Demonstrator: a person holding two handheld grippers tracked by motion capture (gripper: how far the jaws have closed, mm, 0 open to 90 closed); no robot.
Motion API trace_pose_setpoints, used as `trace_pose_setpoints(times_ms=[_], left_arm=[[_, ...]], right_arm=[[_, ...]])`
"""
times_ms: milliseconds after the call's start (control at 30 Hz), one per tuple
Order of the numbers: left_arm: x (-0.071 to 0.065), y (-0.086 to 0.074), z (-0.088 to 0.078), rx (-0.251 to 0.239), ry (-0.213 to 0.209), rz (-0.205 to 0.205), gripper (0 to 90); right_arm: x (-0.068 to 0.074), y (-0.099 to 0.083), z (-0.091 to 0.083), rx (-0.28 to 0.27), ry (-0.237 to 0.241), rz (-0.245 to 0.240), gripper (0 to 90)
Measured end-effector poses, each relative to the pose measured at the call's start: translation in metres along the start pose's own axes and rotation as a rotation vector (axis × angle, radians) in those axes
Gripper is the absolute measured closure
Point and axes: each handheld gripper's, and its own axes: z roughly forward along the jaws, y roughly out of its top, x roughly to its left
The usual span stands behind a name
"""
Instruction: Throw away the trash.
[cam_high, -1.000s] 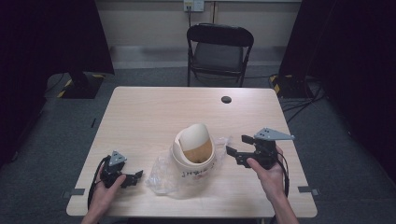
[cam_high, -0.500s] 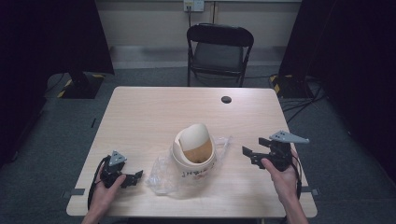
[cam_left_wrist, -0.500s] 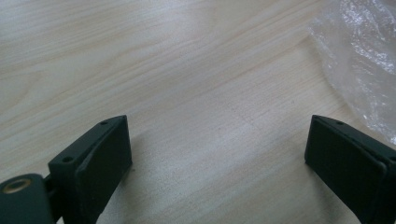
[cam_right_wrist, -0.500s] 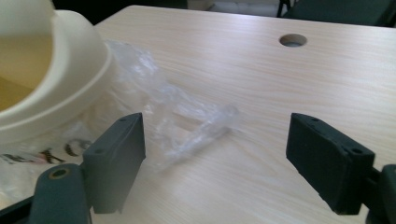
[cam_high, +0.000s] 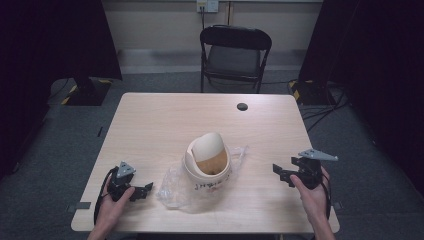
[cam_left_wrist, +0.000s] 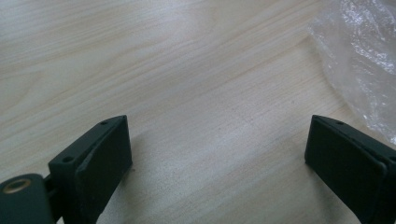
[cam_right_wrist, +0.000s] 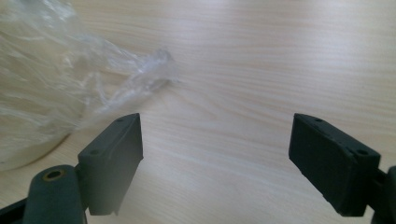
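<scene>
The writing on the side of the cream bin (cam_high: 207, 170) near the surface's (cam_high: 165, 120) front edge is too small to read. The clear plastic bag (cam_high: 175, 187) under the bin is partly hidden by it; in the left gripper view the bag (cam_left_wrist: 366, 60) is cut off by the right edge, and in the right gripper view the bag (cam_right_wrist: 51, 79) is blurred and runs off the left edge, veiling the bin's wall behind it. The small dark disc (cam_high: 242, 106) near the far edge is too small to identify.
</scene>
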Motion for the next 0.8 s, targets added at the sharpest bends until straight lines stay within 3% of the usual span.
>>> trace_pose_setpoints(times_ms=[333,533,633,800], left_arm=[[0.000,0.000,0.000,0.000,0.000,-0.001,6.6],[0.000,0.000,0.000,0.000,0.001,0.001,6.6],[0.000,0.000,0.000,-0.001,0.001,0.000,6.6],[0.000,0.000,0.000,0.001,0.001,0.002,6.6]], right_arm=[[-0.019,-0.028,0.017,0.081,-0.065,0.037,17.1],[-0.023,-0.042,0.031,0.164,-0.110,0.030,17.1],[-0.022,-0.043,0.032,0.158,-0.125,0.021,17.0],[-0.016,-0.048,0.035,0.134,-0.180,-0.038,15.1]])
